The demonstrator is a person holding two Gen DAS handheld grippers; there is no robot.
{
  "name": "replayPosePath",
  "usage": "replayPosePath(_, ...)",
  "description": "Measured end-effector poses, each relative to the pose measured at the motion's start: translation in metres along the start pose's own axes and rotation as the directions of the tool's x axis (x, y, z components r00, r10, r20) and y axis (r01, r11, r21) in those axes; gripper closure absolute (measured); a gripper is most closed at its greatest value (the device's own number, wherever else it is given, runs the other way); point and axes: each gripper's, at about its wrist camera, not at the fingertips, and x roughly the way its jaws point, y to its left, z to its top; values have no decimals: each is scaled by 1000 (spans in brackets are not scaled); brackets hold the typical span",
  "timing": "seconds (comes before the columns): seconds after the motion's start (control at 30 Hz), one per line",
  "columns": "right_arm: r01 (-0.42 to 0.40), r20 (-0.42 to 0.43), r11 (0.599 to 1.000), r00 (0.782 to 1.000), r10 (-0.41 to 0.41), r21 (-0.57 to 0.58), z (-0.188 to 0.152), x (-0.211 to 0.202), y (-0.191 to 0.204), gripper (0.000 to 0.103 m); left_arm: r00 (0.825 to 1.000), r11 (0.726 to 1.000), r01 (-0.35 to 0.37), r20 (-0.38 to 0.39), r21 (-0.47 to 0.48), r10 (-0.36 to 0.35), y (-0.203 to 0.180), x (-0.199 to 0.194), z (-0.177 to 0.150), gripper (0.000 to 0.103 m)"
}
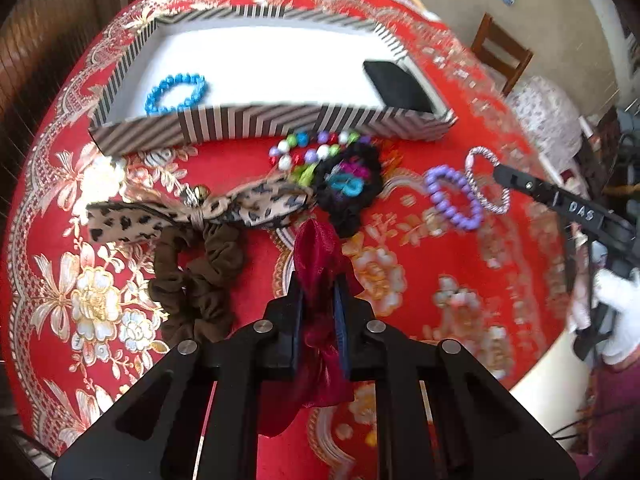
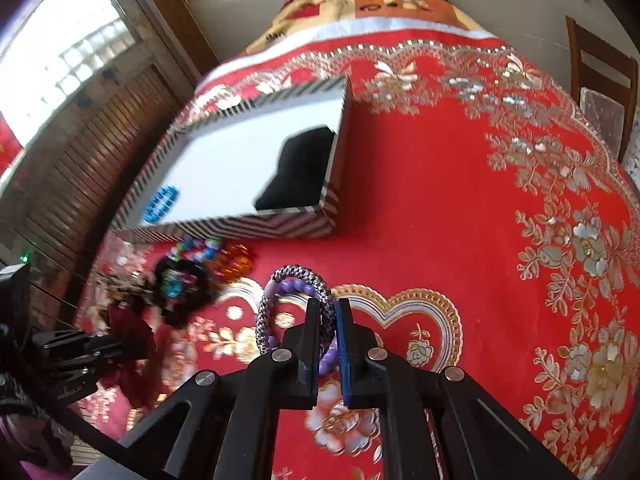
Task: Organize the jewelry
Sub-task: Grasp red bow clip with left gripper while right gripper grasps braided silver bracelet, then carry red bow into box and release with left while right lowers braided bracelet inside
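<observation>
My left gripper (image 1: pixel 320 280) is shut on a maroon satin scrunchie (image 1: pixel 320 252), held above the red cloth. My right gripper (image 2: pixel 329 308) is shut on a silver braided bracelet (image 2: pixel 298 276); it also shows in the left wrist view (image 1: pixel 486 180). A purple bead bracelet (image 1: pixel 452 198) lies just under it. The striped box (image 1: pixel 256 124) stands behind, with a blue bead bracelet (image 1: pixel 176 94) and a black pouch (image 1: pixel 400 86) inside. A multicolour bead bracelet (image 1: pixel 312 152), a black scrunchie (image 1: pixel 348 188), a leopard bow (image 1: pixel 208 210) and a brown scrunchie (image 1: pixel 200 280) lie in front of the box.
The red floral tablecloth (image 2: pixel 460 200) covers the table. A wooden chair (image 1: pixel 502 50) stands at the far right beyond the table edge. Orange beads (image 2: pixel 236 262) lie near the box's front wall (image 2: pixel 240 228). The left gripper shows at the left of the right wrist view (image 2: pixel 80 348).
</observation>
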Motion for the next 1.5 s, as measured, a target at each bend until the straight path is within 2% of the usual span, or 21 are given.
replayPosePath(0.13,-17,41,1000,999,17,-17,9,-19,12,96,998,999,37,42,-12,-37,3,-25,7,90)
replayPosePath(0.27,-38,65,999,997,40,-31,20,-26,27,96,995,999,43,90,-22,-41,6,-45,18,90)
replayPosePath(0.57,-49,86,996,995,56,-75,49,-21,51,96,984,999,-22,174,-29,27,14,-57,64,90)
replayPosePath(0.73,-41,74,995,996,48,-92,71,-7,55,96,977,996,-73,195,-50,82,25,-50,95,90)
replayPosePath(1.13,-32,25,994,999,35,-107,130,42,44,96,967,979,-182,162,-94,196,52,-7,164,90)
replayPosePath(1.37,-31,-2,993,1000,31,-114,162,71,36,96,964,968,-216,134,-125,232,71,17,196,90)
replayPosePath(1.5,-34,-24,994,999,32,-108,179,92,29,96,967,966,-210,114,-152,228,81,31,211,90)
